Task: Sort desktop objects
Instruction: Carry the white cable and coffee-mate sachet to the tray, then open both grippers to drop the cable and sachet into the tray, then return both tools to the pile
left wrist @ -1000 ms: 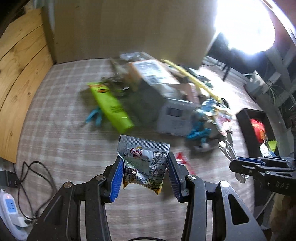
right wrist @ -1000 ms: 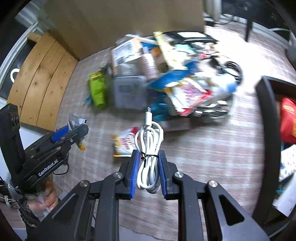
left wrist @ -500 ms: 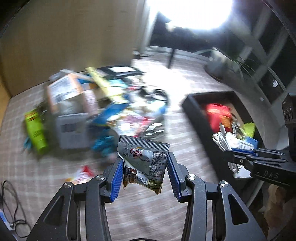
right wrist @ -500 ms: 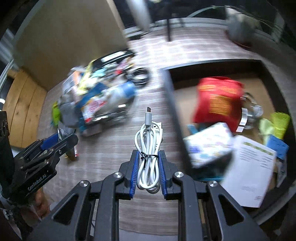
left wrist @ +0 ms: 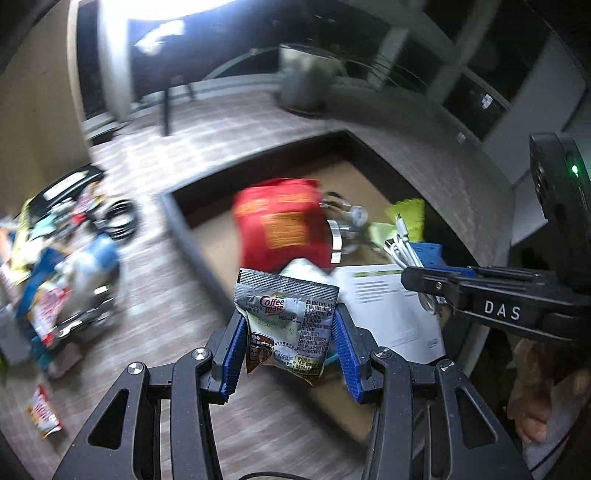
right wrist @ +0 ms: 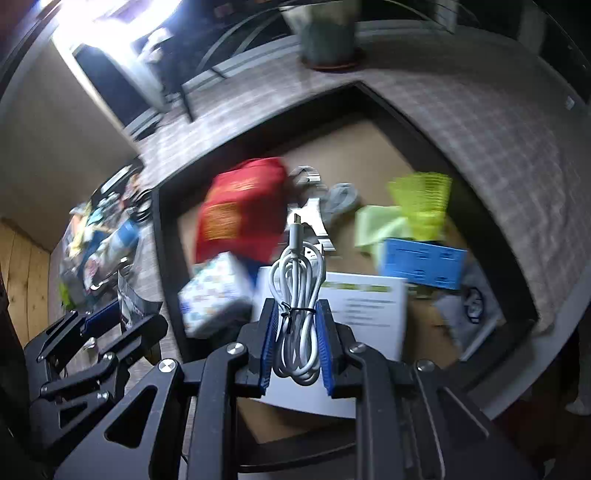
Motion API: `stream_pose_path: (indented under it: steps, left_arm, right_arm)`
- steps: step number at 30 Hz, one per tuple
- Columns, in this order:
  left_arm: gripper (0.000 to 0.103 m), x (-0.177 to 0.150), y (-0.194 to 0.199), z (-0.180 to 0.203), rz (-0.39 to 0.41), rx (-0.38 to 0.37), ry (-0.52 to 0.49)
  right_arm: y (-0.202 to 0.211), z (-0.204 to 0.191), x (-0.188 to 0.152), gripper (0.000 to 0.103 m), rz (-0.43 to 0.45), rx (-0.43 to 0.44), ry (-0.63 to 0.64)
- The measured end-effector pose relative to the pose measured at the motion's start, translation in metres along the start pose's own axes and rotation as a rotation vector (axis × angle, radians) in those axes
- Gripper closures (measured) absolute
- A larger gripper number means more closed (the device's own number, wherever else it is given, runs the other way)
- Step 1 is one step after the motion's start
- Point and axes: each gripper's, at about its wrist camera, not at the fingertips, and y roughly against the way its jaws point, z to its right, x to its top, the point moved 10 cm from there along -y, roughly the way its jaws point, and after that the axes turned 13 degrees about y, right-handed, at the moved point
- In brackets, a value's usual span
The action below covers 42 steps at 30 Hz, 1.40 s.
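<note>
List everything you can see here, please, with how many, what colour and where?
Sachet: one, silver, in left gripper.
Cable: one, white, bundled, in right gripper.
Tray: one, black-walled, under both grippers.
Bag: one, red, in tray.
Paper sheet: one, white, in tray.
Card: one, blue, in tray.
Clutter pile: mixed colours, left of tray.
Plant pot: one, grey, behind tray.
Hand: one, holding right gripper.

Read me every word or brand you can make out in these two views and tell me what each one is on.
"Coffee mate": sachet held in the left gripper.
"Nestle": same sachet, near its bottom.
"DAS": side of the right gripper.
Too blurred: sachet's fine print, red bag, white sheet, blue card.
</note>
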Motion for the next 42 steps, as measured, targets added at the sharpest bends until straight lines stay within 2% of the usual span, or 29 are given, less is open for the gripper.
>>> stream_pose_path:
  steps: [8,11,13,14,15,16,19,24,31,42]
  left_arm:
    - [0.06,-0.003,-0.022,0.055,-0.033,-0.024,-0.077]
    - [0.06,-0.004,-0.025,0.066,-0.038,-0.027,-0.096]
    - [0.056,-0.005,-0.024,0.071,-0.044,-0.027,-0.107]
    - [0.053,-0.005,-0.025,0.071,-0.044,-0.021,-0.108]
    - [0.045,-0.004,-0.024,0.07,-0.046,-0.01,-0.107]
    - [0.042,-0.004,-0.023,0.07,-0.04,-0.009,-0.104]
    - [0.042,-0.001,-0.018,0.065,-0.023,-0.003,-0.091]
    - [0.043,0.007,-0.005,0.038,0.003,0.016,-0.048]
    - [0.044,0.01,0.016,-0.018,0.034,0.06,0.035]
    - [0.046,0.004,0.058,-0.15,0.097,0.14,0.207]
  right_arm:
    - [0.004,0.052,-0.011,0.082,0.0,-0.024,-0.073]
    - [0.004,0.06,-0.011,0.082,0.0,-0.029,-0.077]
    - [0.006,0.06,-0.01,0.081,0.011,-0.023,-0.07]
    - [0.007,0.059,-0.006,0.077,0.022,-0.019,-0.068]
    - [0.007,0.059,-0.006,0.063,0.017,-0.019,-0.068]
    - [0.007,0.058,-0.005,0.049,0.012,-0.021,-0.07]
    - [0.011,0.051,0.001,0.047,0.032,-0.028,-0.062]
    - [0.013,0.025,0.009,0.047,0.042,-0.009,-0.022]
    - [0.007,-0.027,0.018,0.047,0.039,0.028,0.034]
    - [-0.004,-0.156,0.028,0.047,0.052,0.133,0.18]
